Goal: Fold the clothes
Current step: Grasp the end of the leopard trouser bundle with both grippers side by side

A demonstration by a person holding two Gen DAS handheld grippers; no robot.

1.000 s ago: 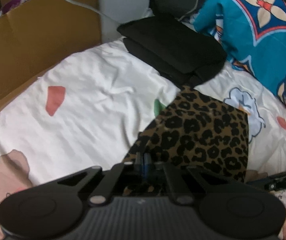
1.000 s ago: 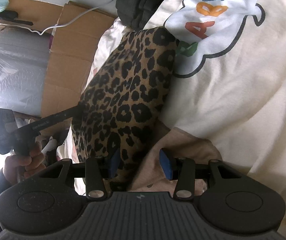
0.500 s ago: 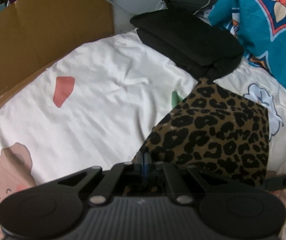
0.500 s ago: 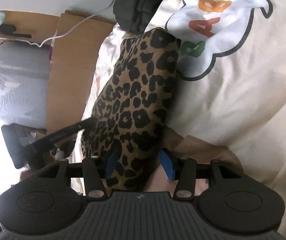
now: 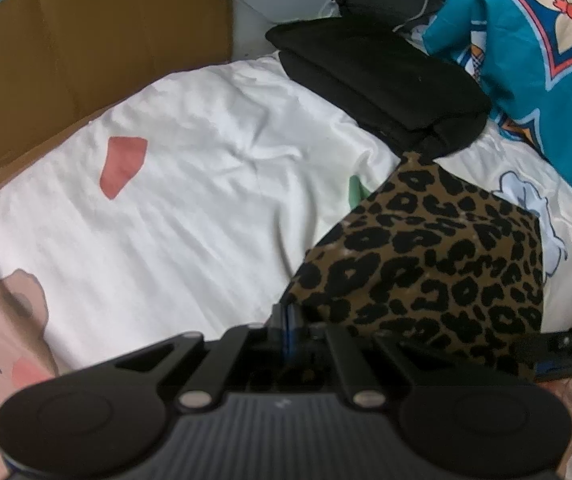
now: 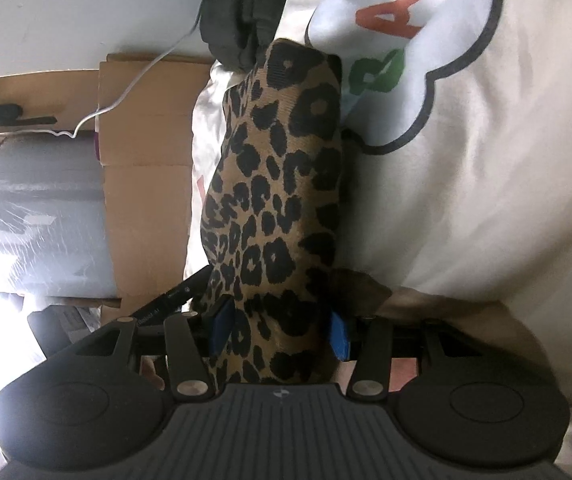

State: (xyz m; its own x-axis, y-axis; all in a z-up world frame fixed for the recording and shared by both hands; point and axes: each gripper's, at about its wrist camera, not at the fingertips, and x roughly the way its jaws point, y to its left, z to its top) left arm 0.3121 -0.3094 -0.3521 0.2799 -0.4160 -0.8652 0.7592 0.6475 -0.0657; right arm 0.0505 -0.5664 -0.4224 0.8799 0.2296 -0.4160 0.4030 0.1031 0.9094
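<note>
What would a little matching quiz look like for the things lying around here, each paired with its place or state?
Things:
1. leopard-print garment
2. black folded clothes
3. cardboard box
4. left gripper

Places or states:
A. stacked at the far end of the white sheet
B. standing past the bed's left edge
C. shut on a corner of cloth
D. lifted between the two grippers

Pairs: 1-D, 2-A, 3-B, 4-C

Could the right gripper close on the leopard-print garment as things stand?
Probably yes. The right gripper is open, and the leopard-print garment already lies between its blue fingers with nothing in the way. The left gripper is shut on another corner of it.
</note>
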